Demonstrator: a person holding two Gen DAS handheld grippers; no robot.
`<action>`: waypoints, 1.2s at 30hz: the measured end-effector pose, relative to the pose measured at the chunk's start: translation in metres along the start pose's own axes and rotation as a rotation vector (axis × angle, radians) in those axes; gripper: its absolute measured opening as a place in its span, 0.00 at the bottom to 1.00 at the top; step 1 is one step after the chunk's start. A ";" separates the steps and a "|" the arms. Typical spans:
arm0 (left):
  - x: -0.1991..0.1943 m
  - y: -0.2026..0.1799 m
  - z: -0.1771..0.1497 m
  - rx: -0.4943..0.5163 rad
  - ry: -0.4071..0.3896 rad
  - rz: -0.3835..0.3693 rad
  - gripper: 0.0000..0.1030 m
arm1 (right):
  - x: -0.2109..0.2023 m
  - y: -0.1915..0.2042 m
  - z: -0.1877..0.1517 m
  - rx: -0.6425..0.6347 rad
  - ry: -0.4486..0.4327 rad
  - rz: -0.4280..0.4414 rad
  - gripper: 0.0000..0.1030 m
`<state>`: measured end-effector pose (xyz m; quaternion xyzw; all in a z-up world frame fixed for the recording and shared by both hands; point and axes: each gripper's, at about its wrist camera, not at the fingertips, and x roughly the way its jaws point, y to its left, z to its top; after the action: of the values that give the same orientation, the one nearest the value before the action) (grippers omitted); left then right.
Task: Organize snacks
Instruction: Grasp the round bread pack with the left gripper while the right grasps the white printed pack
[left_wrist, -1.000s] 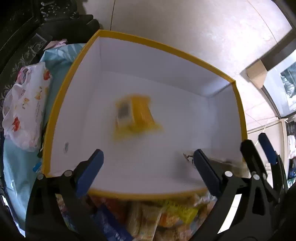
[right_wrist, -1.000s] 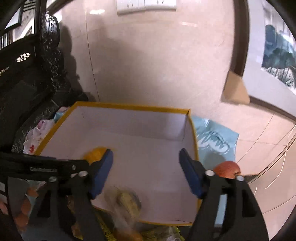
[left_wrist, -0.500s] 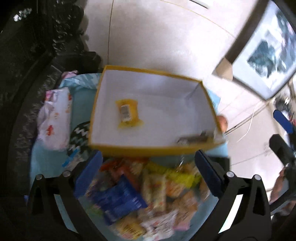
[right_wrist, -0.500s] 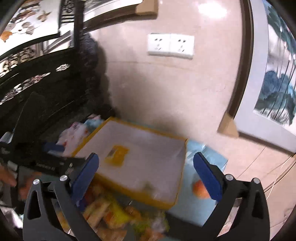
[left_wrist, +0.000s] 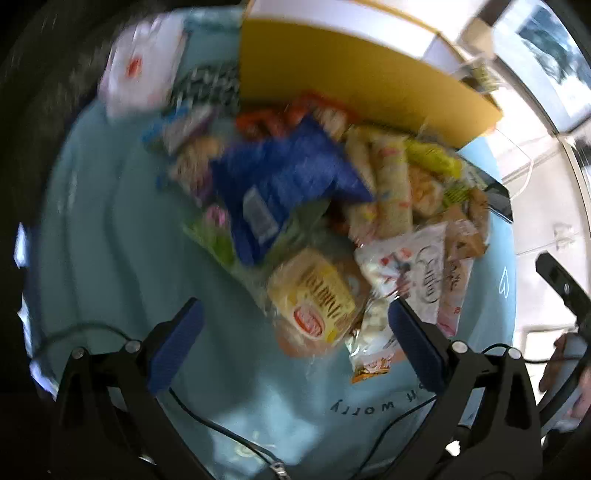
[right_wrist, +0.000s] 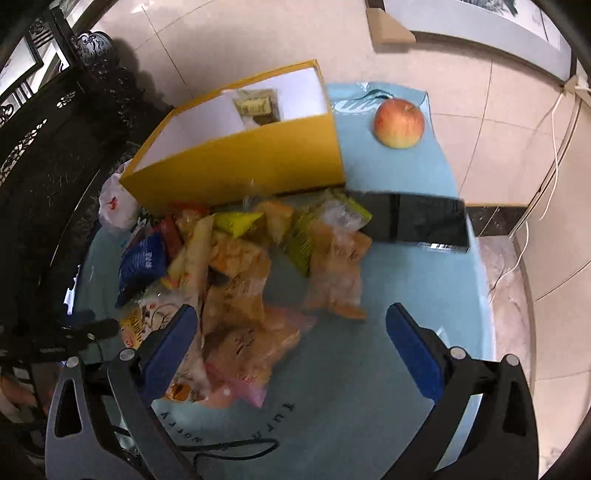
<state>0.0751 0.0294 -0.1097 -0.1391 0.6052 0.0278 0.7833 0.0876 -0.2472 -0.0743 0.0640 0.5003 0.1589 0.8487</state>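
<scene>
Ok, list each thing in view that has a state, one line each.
left tongs: open, empty, over the snack pile.
right tongs: open, empty.
yellow box: lidless, a packet lying inside.
snack pile: loose on the blue cloth, outside the box.
apple: whole, beside the box.
phone: screen dark, flat on the cloth.

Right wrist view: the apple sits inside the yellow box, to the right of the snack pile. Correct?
Not quite. The apple sits outside the yellow box, on the light blue cloth beside the box's right wall. The right wrist view shows it. It is indeed to the right of the snack pile.
</scene>
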 end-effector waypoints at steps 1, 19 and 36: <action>0.007 0.002 -0.001 -0.024 0.020 -0.011 0.98 | 0.001 0.006 -0.003 -0.018 0.006 -0.001 0.99; 0.054 0.009 -0.004 -0.089 0.141 -0.019 0.49 | 0.023 0.061 -0.011 -0.194 0.093 0.058 0.99; 0.022 0.057 -0.027 -0.114 0.080 -0.007 0.48 | 0.115 0.132 -0.034 -0.369 0.377 0.090 0.37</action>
<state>0.0436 0.0749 -0.1470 -0.1863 0.6329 0.0541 0.7495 0.0821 -0.0858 -0.1511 -0.1003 0.6087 0.2944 0.7299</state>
